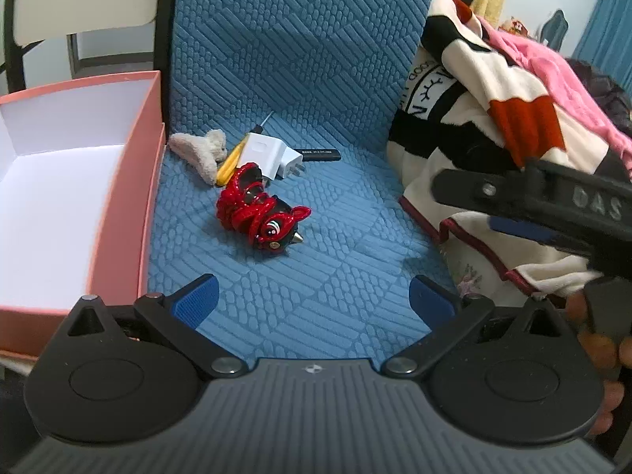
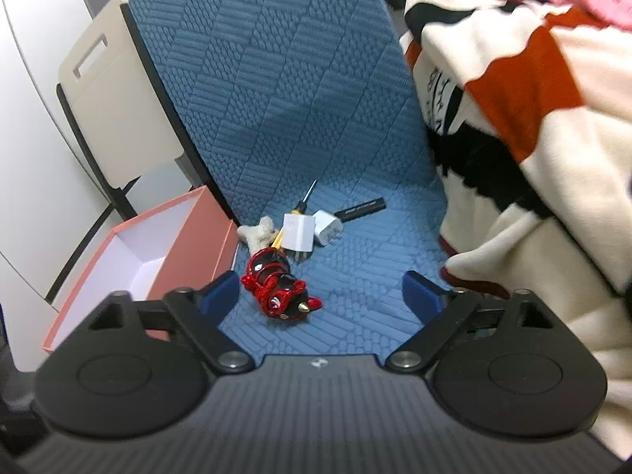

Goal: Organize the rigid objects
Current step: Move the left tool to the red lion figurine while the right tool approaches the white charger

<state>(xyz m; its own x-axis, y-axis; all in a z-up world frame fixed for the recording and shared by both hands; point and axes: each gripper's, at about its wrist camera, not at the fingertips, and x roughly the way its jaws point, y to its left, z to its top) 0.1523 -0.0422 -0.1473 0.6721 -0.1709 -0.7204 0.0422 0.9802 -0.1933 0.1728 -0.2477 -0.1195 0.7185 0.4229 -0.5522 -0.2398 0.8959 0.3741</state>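
A red and black figurine (image 1: 258, 213) lies on the blue quilted mat (image 1: 316, 268). Behind it lie a white charger plug (image 1: 268, 156), a yellow-handled screwdriver (image 1: 233, 162), a black marker (image 1: 320, 155) and a beige plush piece (image 1: 201, 154). An open pink box (image 1: 79, 181) with a white inside stands at the left. My left gripper (image 1: 314, 300) is open and empty, short of the figurine. My right gripper (image 2: 322, 294) is open and empty; the figurine (image 2: 280, 286) lies just ahead between its fingers. The right wrist view shows two white chargers (image 2: 298, 233), the marker (image 2: 361, 207) and the box (image 2: 158, 249).
A folded cream, red and black blanket (image 1: 474, 126) with pink cloth on top lies along the right side of the mat. A white folding chair (image 2: 114, 98) stands behind the box. The right gripper's arm (image 1: 553, 201) crosses the right of the left wrist view.
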